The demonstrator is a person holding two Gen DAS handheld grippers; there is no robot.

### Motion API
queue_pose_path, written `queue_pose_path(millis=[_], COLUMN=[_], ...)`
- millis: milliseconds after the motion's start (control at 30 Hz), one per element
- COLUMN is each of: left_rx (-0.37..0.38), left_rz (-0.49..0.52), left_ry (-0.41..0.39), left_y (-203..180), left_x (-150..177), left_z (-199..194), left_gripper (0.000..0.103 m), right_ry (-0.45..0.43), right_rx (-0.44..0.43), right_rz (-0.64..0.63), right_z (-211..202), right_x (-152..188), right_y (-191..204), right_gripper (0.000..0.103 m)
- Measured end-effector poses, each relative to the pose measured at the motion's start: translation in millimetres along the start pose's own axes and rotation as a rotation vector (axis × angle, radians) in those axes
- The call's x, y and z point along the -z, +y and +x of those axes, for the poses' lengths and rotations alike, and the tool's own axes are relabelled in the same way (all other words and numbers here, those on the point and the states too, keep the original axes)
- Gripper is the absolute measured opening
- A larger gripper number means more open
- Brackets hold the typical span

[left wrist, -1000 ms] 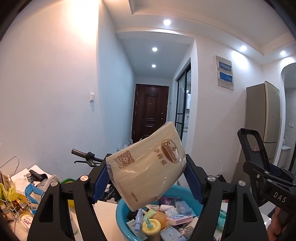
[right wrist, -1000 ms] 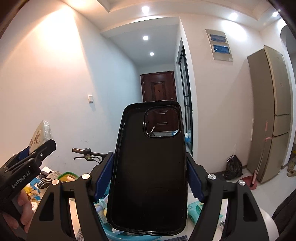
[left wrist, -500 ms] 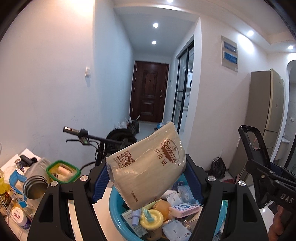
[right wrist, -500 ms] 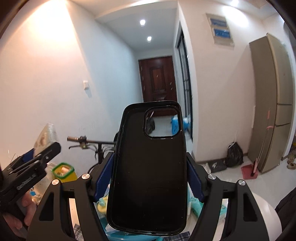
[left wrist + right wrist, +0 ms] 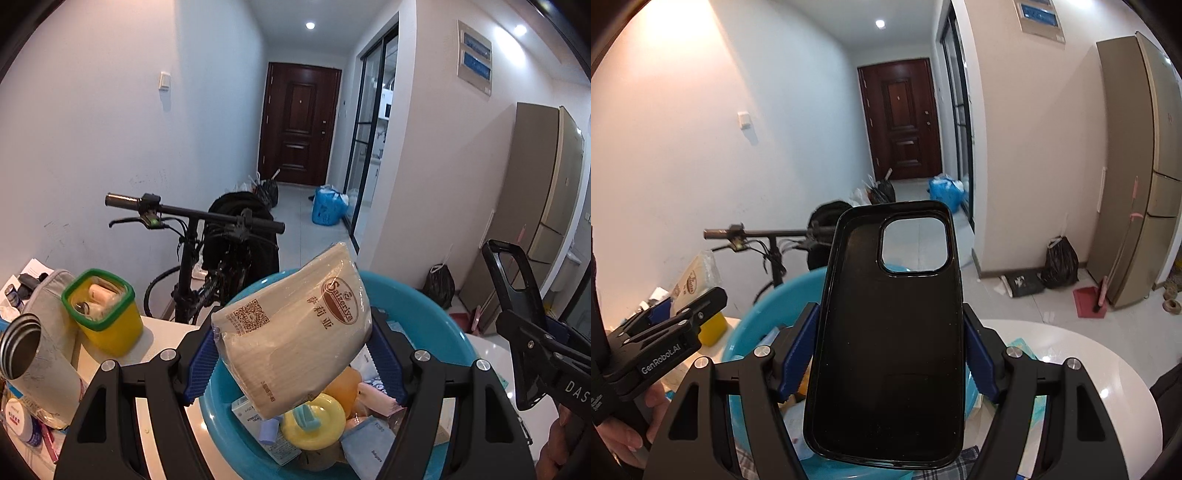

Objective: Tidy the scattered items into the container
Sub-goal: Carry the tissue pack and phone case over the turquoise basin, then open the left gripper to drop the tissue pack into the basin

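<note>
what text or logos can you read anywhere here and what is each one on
"Saizeriya": napkin pack, in the left gripper; its Chinese characters, QR code and small print are unreadable.
"GenRobot.AI": left gripper body, right wrist view.
"DAS": right gripper body, cut off at the frame edge.
Labels in the blue basin: too small.

Cluttered basin (image 5: 436, 314), yellow box (image 5: 107, 317) beside

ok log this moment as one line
left gripper: shut on tissue pack | right gripper: shut on phone case | both over blue basin
</note>
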State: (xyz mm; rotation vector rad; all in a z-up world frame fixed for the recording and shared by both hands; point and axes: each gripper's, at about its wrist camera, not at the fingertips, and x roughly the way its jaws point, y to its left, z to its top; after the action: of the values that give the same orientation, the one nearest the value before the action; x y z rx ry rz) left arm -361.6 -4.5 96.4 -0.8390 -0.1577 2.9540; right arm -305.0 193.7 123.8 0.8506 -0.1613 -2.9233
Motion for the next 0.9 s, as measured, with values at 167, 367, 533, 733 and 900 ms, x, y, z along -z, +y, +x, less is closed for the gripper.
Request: queue_pose_path(millis=[167, 367, 533, 733, 900], left_rx=[-0.022, -0.042, -0.034, -0.045, -0.049], left_rz=[-0.001, 0.003, 0.008, 0.023, 0.023], left_ry=[0.06, 0.138, 0.204, 0.263, 0.281], left_y=[3.2, 7.0, 8.9, 5.0, 6.1], left_x=[7.7, 17.4, 25.4, 35.0, 37.3], left_z=[25.7, 48.4, 63.6, 76.4, 80.5], left_gripper=[0.076, 0.076, 0.076, 0.076, 0.076], right_ry=[0.054, 0.093, 0.097, 0.103, 0.105], right_rx=[0.025, 0.032, 0.036, 0.035, 0.036], right_rz=[-0.002, 0.023, 0.026, 0.01, 0.001], right_z=[20.1, 33.9, 35.1, 36.8, 37.2], right_x=[6.0, 5.6, 5.0, 5.3, 5.3], right_y=[-6.5, -16.1, -17.9, -12.4, -9.5], right_gripper=[0.072, 0.072, 0.072, 0.072, 0.072])
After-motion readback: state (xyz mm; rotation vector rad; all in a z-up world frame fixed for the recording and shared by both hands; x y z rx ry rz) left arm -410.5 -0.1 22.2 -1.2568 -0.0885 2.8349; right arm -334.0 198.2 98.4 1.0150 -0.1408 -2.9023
